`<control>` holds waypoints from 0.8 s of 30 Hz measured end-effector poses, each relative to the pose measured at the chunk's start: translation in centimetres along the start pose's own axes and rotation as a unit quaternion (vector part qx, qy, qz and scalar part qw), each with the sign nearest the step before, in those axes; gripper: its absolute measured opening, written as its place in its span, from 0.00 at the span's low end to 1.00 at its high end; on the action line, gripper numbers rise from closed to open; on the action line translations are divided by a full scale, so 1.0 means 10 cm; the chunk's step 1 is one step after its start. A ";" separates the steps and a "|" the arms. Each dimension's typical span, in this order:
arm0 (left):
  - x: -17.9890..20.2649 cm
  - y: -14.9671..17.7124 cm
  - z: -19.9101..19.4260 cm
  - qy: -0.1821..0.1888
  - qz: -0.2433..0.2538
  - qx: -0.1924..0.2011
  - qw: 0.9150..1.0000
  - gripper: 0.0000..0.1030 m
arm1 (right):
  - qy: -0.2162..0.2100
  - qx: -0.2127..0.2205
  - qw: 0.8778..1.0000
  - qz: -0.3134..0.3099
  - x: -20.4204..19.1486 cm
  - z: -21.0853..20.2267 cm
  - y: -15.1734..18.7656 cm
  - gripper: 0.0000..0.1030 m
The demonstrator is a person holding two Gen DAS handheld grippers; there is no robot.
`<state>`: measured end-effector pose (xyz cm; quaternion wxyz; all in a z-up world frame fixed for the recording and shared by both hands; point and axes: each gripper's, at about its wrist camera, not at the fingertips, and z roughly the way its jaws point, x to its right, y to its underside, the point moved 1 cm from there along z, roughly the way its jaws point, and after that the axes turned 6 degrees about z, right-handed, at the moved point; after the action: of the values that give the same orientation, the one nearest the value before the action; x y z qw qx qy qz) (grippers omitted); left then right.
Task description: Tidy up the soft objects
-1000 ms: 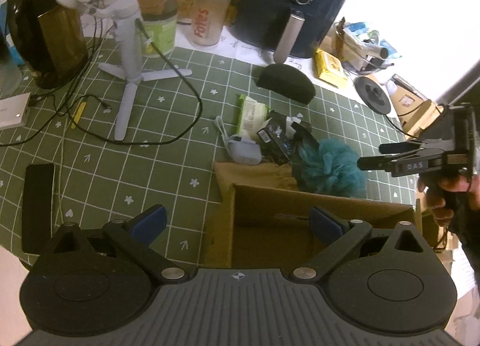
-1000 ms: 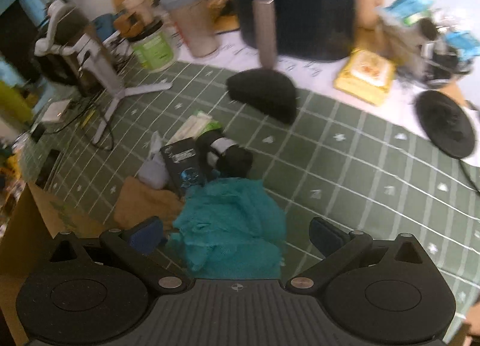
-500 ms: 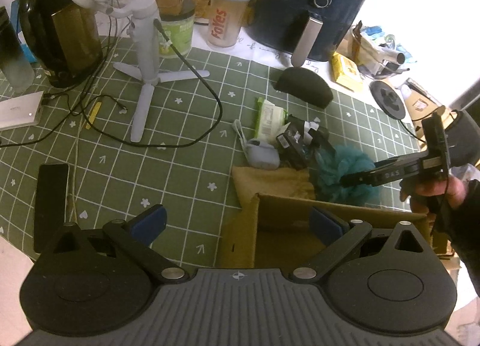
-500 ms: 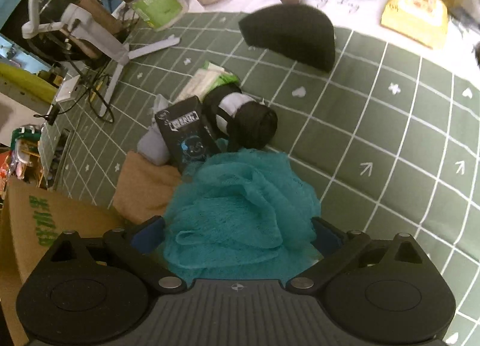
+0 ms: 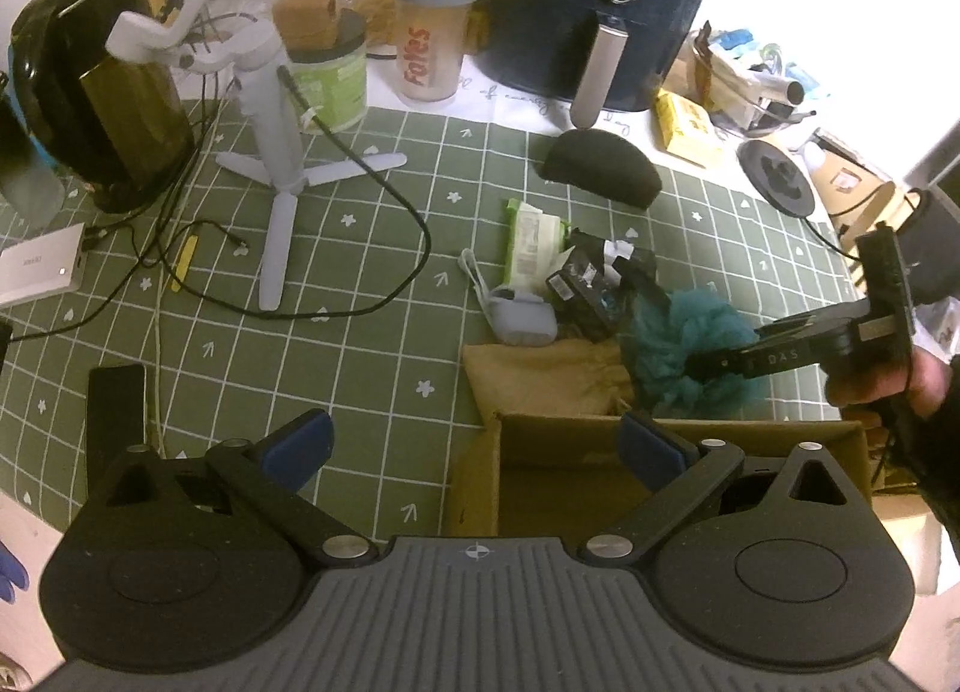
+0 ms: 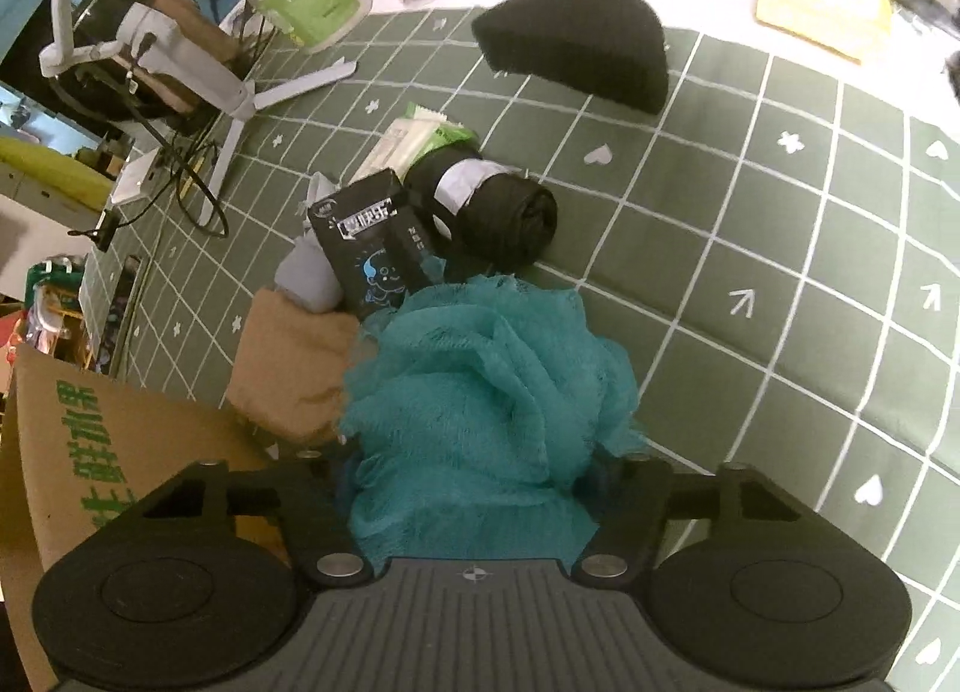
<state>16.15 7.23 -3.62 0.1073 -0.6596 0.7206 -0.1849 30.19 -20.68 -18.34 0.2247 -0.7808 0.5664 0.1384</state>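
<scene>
Right gripper fingers closing on the teal bath pouf.

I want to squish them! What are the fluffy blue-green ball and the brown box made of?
The teal ball looks like bunched nylon or plastic mesh, a bath pouf: its thin, gauzy ruffles show fine netting, matte. The right gripper is closing its jaws on it. The brown box looks like plain, dull cardboard, with a thin raw edge and green print.
</scene>
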 end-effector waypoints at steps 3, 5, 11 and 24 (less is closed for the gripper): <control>0.02 -0.03 0.01 -0.001 0.009 0.000 1.000 1.00 | 0.004 0.022 1.000 0.004 0.00 -0.12 0.05 0.55; 0.04 -0.05 0.01 -0.003 0.015 -0.001 1.000 1.00 | 0.006 0.038 0.999 0.006 0.00 -0.21 0.09 0.54; 0.11 -0.11 0.01 0.004 0.029 -0.003 1.000 1.00 | 0.018 0.087 0.996 0.009 -0.05 -0.52 0.20 0.52; 0.26 -0.25 0.06 0.027 0.055 -0.004 0.998 1.00 | 0.068 0.194 0.979 0.008 -0.18 -1.12 0.42 0.51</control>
<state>18.34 4.45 -2.92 0.0947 -0.6138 0.7595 -0.1934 25.18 -26.01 -8.68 0.3312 -0.7257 0.6025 -0.0258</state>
